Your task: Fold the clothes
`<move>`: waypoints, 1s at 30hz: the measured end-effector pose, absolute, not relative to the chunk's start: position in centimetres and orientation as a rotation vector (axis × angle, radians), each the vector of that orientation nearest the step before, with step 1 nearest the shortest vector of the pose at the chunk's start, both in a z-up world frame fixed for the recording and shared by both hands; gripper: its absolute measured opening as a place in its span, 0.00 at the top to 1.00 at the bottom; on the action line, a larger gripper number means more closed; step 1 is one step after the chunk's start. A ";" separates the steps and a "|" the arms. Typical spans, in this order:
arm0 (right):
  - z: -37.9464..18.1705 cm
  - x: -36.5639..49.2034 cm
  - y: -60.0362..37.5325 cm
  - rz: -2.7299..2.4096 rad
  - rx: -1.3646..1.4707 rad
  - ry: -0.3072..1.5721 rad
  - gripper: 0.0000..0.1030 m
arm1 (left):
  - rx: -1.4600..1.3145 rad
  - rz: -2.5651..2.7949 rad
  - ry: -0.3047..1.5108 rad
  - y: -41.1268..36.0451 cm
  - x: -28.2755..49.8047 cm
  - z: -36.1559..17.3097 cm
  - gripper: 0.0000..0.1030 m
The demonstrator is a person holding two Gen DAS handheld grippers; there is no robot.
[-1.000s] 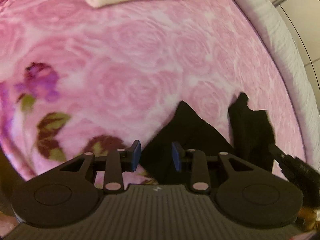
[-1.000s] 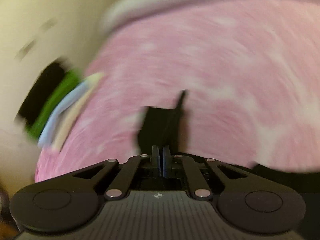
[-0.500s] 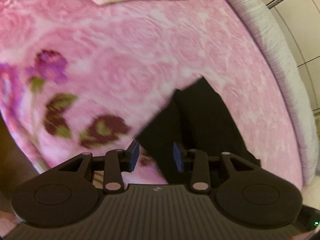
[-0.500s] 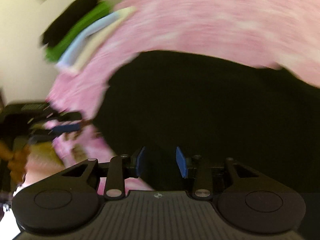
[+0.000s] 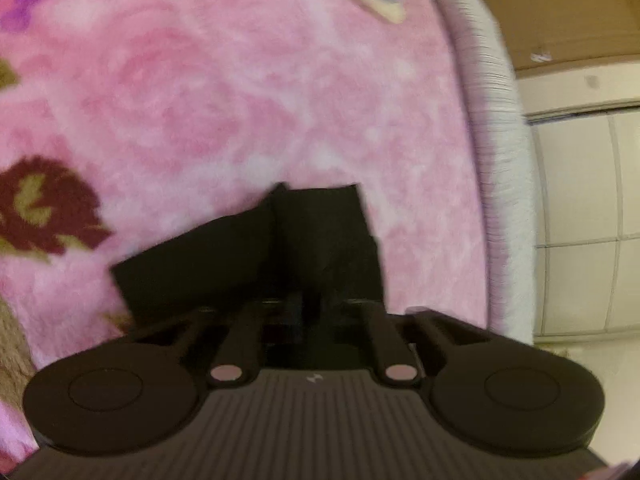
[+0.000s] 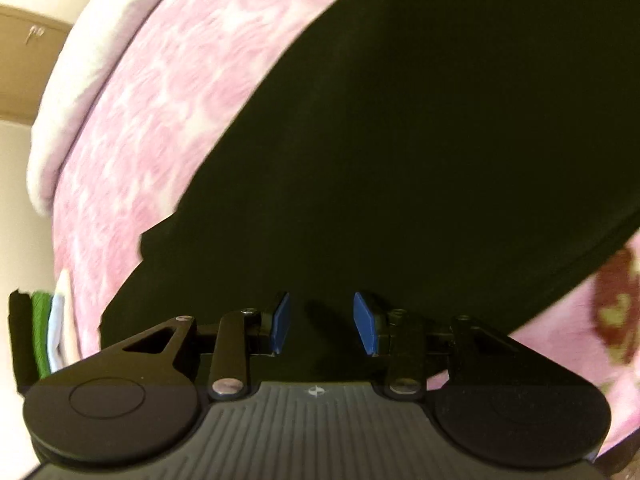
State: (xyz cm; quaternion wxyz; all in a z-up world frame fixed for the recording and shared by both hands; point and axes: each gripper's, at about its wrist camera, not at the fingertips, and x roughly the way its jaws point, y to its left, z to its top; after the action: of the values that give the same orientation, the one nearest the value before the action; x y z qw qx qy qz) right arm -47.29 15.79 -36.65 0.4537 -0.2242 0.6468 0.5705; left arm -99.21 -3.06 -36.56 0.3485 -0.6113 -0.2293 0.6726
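Where pink rose-patterned blanket (image 5: 248, 92) covers bed, black garment (image 6: 420, 152) spread flat, left tongs (image 5: 304, 308) pinching its edge, right tongs (image 6: 320, 326) spread above it, folded stack (image 6: 44, 336) at bed's edge, cream cabinet doors (image 5: 588, 220) beyond.

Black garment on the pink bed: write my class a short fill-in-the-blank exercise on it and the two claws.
1. The black garment lies on a floral blanket whose main colour is ____.
2. The right claw has its blue pads apart, so it is ____.
3. The left claw is shut on the ____.
4. In the right wrist view, the stack of folded clothes sits at the ____ edge.

Missing words: pink; open; black garment; left
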 end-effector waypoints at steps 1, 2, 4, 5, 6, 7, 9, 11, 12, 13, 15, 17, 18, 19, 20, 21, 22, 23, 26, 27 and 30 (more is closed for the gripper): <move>-36.8 -46.6 15.6 1.391 -0.543 1.593 0.62 | -1.535 1.751 -0.580 -3.4 -98.8 -35.5 0.95; -36.7 -46.4 15.7 1.394 -0.543 1.583 0.62 | -1.486 1.758 -0.574 -4.0 -98.4 -34.1 0.95; -36.4 -46.0 15.8 1.402 -0.545 1.559 0.61 | -1.428 1.785 -0.564 -5.8 -97.6 -31.9 0.95; -36.3 -45.7 15.9 1.406 -0.543 1.548 0.61 | -1.416 1.803 -0.528 -6.4 -97.3 -31.8 0.95; -36.2 -45.4 16.0 1.405 -0.541 1.542 0.61 | -1.411 1.822 -0.472 -6.7 -97.1 -32.2 0.95; -36.2 -45.1 16.0 1.406 -0.539 1.535 0.61 | -1.405 1.840 -0.417 -7.0 -96.8 -32.7 0.95; -36.4 -44.5 15.8 1.412 -0.537 1.526 0.60 | -1.392 1.875 -0.305 -7.7 -96.4 -33.6 0.94; -36.7 -44.2 15.6 1.444 -0.552 1.520 0.60 | -1.349 1.896 -0.246 -7.5 -96.2 -34.6 0.94; -36.7 -43.9 15.5 1.474 -0.565 1.502 0.60 | -1.325 1.904 -0.223 -7.2 -96.2 -35.1 0.93; -36.6 -43.7 15.3 1.504 -0.578 1.484 0.60 | -1.300 1.912 -0.201 -7.0 -96.2 -35.6 0.92; -36.4 -43.2 15.0 1.563 -0.605 1.447 0.56 | -1.212 1.926 -0.198 -6.8 -95.9 -35.0 0.89; -36.2 -42.8 14.7 1.622 -0.629 1.406 0.54 | -1.189 1.940 -0.206 -6.7 -95.9 -35.0 0.86; -36.2 -42.3 14.5 1.654 -0.630 1.373 0.53 | -1.187 1.947 -0.210 -6.7 -95.9 -35.1 0.86; -36.1 -41.9 14.2 1.685 -0.631 1.340 0.53 | -1.180 1.954 -0.197 -6.7 -95.9 -35.5 0.85; -36.0 -41.4 14.0 1.715 -0.631 1.305 0.53 | -1.170 1.960 -0.175 -6.7 -95.8 -35.9 0.85; -36.0 -41.0 13.8 1.745 -0.632 1.271 0.53 | -1.151 1.962 -0.158 -6.7 -95.6 -36.2 0.83; -35.9 -40.6 13.5 1.776 -0.634 1.230 0.53 | -1.125 1.961 -0.145 -6.8 -95.3 -36.4 0.79; -35.8 -40.3 13.3 1.813 -0.646 1.153 0.53 | -1.101 1.958 -0.134 -6.9 -95.0 -36.7 0.78; -36.2 -39.2 12.7 1.868 -0.642 0.966 0.53 | -1.053 1.949 -0.153 -7.5 -94.4 -37.7 0.76; -36.6 -38.8 12.6 1.866 -0.617 0.944 0.53 | -1.035 1.945 -0.160 -7.8 -94.2 -37.9 0.76; -37.5 -37.9 12.2 1.869 -0.549 0.884 0.53 | -0.980 1.929 -0.161 -8.8 -93.9 -38.2 0.76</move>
State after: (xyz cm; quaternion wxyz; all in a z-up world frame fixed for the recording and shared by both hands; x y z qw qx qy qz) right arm -37.85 12.21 -37.54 0.4807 -0.2252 0.3624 0.7661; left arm -93.89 -8.78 -38.20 0.4671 -0.3995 -0.0658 0.7861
